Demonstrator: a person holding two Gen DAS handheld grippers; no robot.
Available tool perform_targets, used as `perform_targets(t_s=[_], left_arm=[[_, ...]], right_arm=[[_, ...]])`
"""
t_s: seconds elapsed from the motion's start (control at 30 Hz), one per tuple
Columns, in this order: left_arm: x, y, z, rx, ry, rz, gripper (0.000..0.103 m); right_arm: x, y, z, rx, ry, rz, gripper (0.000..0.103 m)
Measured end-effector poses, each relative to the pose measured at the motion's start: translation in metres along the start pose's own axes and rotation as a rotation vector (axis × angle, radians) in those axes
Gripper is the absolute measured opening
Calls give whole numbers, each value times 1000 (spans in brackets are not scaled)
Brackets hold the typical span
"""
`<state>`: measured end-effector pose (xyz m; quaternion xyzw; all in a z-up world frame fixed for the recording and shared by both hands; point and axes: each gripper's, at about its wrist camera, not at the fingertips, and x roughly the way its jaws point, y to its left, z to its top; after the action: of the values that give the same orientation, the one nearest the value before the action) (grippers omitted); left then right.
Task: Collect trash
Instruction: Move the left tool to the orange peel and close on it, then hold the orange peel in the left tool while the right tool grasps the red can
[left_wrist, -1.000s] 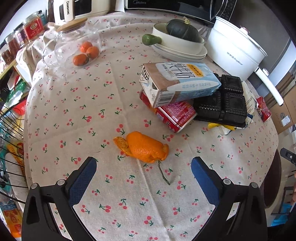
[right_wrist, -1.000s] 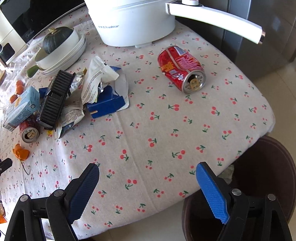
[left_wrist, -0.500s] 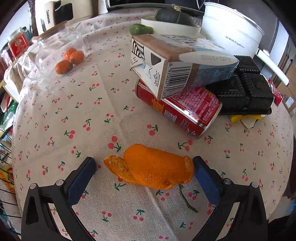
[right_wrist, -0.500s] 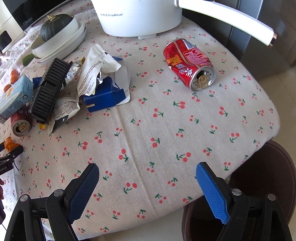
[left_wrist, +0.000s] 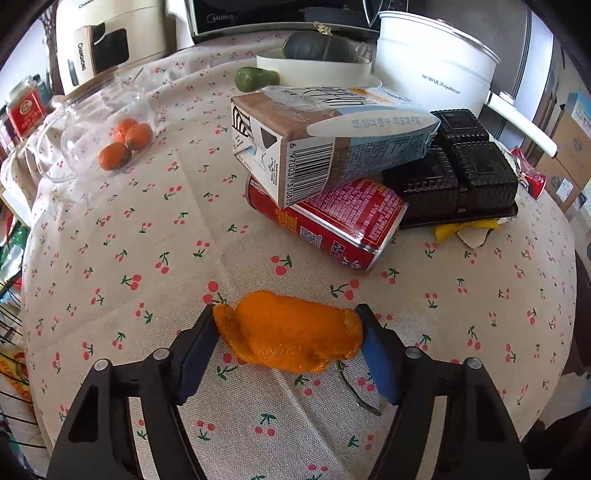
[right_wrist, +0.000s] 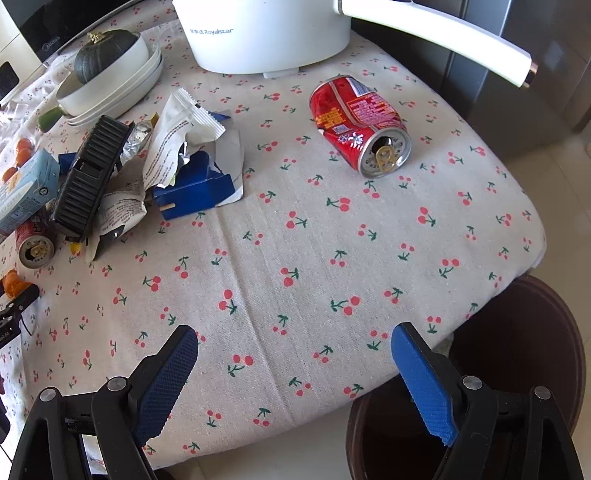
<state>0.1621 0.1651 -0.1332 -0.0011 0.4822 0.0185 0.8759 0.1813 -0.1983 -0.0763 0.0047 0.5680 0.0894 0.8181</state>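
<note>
My left gripper (left_wrist: 288, 328) fingers pinch the orange peel (left_wrist: 291, 330); I'd squeeze gently, lift straight. Right gripper (right_wrist: 295, 365) fingers wide, empty.

orange peel (left_wrist: 291, 332) | curled, rind up | on cloth | pinched between jaws

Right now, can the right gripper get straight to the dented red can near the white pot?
Probably yes. The right gripper is open and holds nothing, and only bare cherry tablecloth lies between it and the dented red can. The wrapper pile sits off to the side.
</note>
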Motion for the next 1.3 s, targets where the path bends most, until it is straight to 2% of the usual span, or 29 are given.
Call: perform_targets(t_s=[0.13,0.4,0.47,0.63,0.83,1.1,1.2,1.3], left_arm=[[-3,-1,-1,14,2,-3,56],[-16,-3,-4,-1,41,-24,44],[-25,-5,-4,-9,38,-40,44],[-45,-8,0,-29,29,-75,43],[-61,-3,4,-81,11,-121,43],[-63,-4,11,-120,16,-147,43],[-61,-4,15,-133,16,-150,43],[-60,-6,18,-143,12,-160,43]], right_arm=[[0,-2,-1,2,5,-5,89],[-9,-13,6,24,-11,8,89],[-13,-21,13,25,-24,11,89],[-8,-44,44,30,-49,-61,90],[27,-46,79,-54,-64,-73,90],[77,-39,117,-110,-26,-78,90],[90,-33,123,-130,-12,-88,84],[96,-30,124,-132,-7,-97,68]])
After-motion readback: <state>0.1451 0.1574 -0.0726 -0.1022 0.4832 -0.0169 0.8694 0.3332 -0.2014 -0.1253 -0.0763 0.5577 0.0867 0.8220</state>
